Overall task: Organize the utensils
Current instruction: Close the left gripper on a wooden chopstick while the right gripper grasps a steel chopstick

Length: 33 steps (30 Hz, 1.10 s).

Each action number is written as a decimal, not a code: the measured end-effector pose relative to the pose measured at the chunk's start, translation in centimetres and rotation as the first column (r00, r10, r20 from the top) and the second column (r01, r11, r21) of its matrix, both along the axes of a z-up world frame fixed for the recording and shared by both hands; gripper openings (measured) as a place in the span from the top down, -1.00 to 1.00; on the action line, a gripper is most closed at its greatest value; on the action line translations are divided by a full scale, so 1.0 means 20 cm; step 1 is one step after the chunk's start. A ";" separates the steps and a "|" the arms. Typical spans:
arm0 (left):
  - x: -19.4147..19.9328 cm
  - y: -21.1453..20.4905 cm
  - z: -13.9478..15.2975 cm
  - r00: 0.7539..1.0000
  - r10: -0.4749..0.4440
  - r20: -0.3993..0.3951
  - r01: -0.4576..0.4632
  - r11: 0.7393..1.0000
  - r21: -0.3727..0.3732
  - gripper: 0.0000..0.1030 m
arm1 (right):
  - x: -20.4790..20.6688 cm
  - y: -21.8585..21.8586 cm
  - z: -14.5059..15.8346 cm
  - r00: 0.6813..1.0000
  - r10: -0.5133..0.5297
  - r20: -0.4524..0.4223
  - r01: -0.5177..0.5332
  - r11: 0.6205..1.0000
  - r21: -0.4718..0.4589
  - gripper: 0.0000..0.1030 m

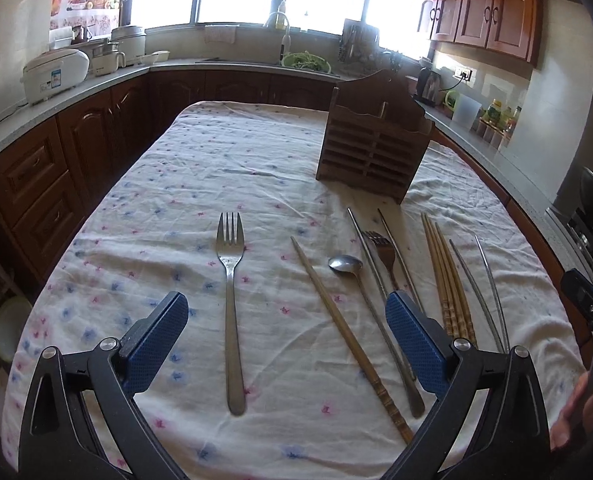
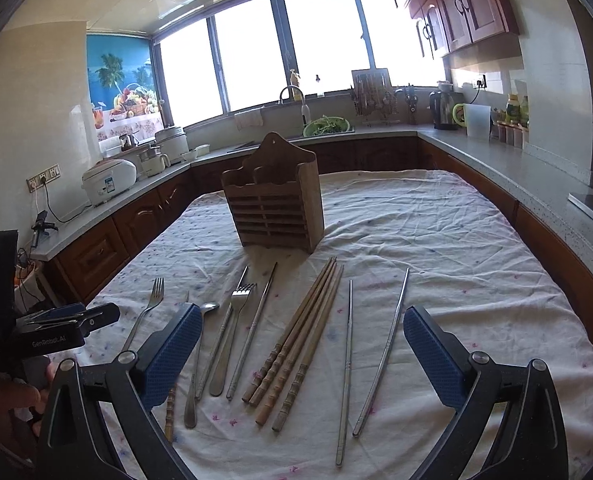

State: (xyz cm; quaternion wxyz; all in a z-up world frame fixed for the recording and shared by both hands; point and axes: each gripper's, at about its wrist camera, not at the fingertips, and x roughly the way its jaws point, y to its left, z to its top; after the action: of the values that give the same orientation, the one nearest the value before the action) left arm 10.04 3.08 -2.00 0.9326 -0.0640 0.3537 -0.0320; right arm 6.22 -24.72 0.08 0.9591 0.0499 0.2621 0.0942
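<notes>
A wooden slatted utensil holder [image 1: 370,148] [image 2: 276,208] stands upright on the table. In front of it lie a steel fork [image 1: 230,300] [image 2: 146,310], a lone wooden chopstick [image 1: 344,332], a spoon [image 1: 346,266] [image 2: 198,354], a second fork [image 2: 232,328], steel chopsticks [image 2: 346,364] and a bunch of wooden chopsticks [image 2: 300,344] [image 1: 448,276]. My left gripper [image 1: 286,316] is open and empty above the fork and the lone chopstick. My right gripper [image 2: 302,332] is open and empty above the chopsticks. The left gripper also shows in the right wrist view [image 2: 92,318].
The table carries a wrinkled floral cloth [image 2: 436,240]. Kitchen counters [image 1: 108,76] with rice cookers, a sink, a kettle [image 2: 442,110] and jars surround it on three sides. Dark cabinets stand close to the table's left edge.
</notes>
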 end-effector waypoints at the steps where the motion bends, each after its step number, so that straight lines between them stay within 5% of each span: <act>1: 0.03 0.00 -0.01 1.000 -0.006 -0.016 0.006 1.000 0.004 -0.84 | 0.05 -0.01 -0.01 1.000 -0.009 -0.026 0.009 1.000 0.001 -0.76; 9: 0.31 -0.04 -0.11 0.987 -0.055 -0.148 0.053 0.998 -0.013 -0.28 | 0.40 -0.08 -0.14 0.977 -0.009 -0.211 0.018 0.999 0.042 -0.01; 21: 0.55 -0.08 -0.26 0.950 -0.103 -0.295 0.106 0.994 -0.009 0.23 | 0.69 -0.06 -0.31 0.935 0.005 -0.354 -0.012 1.000 -0.020 0.35; 25: 0.57 -0.11 -0.26 0.950 -0.113 -0.293 0.125 0.992 0.024 0.28 | 0.76 -0.06 -0.38 0.918 -0.012 -0.396 -0.013 0.998 -0.061 0.45; 33: 0.60 -0.23 -0.27 0.946 -0.186 -0.267 0.226 0.965 0.130 0.76 | 0.78 -0.04 -0.41 0.924 -0.030 -0.380 -0.019 0.992 -0.124 0.89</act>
State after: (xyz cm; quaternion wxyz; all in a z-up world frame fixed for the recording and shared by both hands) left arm 22.03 -1.51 -7.46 0.8736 0.0444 0.4757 -0.0929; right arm 21.90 -25.56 -8.08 0.8913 0.0077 0.4489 0.0635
